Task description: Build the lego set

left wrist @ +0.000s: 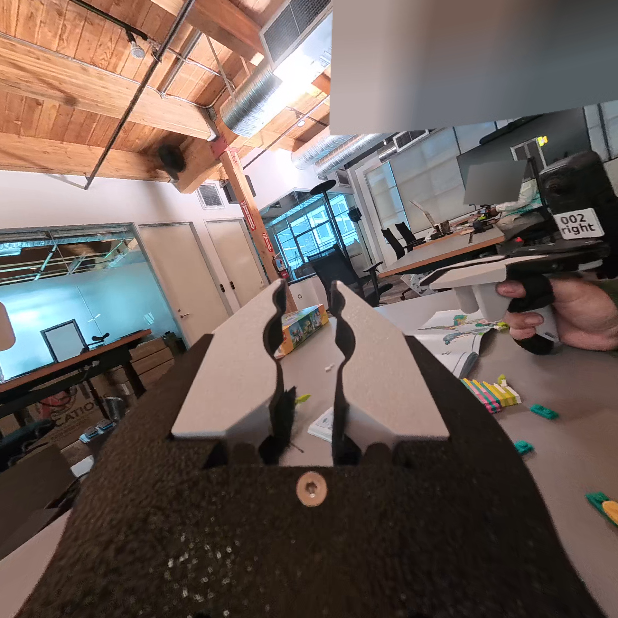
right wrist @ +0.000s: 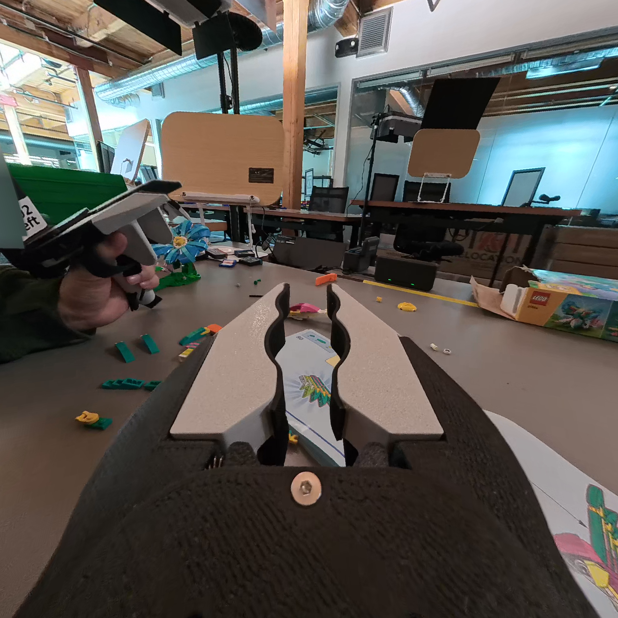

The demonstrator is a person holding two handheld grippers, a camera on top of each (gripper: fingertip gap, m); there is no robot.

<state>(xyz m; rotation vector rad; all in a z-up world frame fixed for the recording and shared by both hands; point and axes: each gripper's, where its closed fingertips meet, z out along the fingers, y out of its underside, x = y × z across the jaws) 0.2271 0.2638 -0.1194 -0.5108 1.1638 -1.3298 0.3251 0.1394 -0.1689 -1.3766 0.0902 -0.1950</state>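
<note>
My left gripper [left wrist: 310, 289] is open and empty, tilted up over the grey table [left wrist: 551, 378]. My right gripper [right wrist: 307, 289] is open and empty, low over the open instruction booklet [right wrist: 307, 368]. Each gripper shows in the other's view, held by a hand: the right [left wrist: 431, 281] and the left [right wrist: 167, 189]. A striped multicolour built piece [left wrist: 491, 396] lies on the table next to the booklet [left wrist: 448, 337]. Loose teal bricks [left wrist: 543, 411] lie nearby; several more show in the right wrist view [right wrist: 123, 384]. A yellow piece on a teal brick [right wrist: 88, 418] lies at the left.
The Lego box [right wrist: 568, 307] lies open at the right; it shows far off in the left wrist view [left wrist: 302, 326]. A blue brick flower [right wrist: 182, 245] stands at the back left. A pink piece [right wrist: 306, 309], a yellow piece [right wrist: 406, 306], an orange piece [right wrist: 326, 278] and black chargers [right wrist: 404, 272] lie beyond. Tip to tip, the grippers are about 15 cm apart. The left tips stand about 20 cm off the pink piece [right wrist: 306, 309].
</note>
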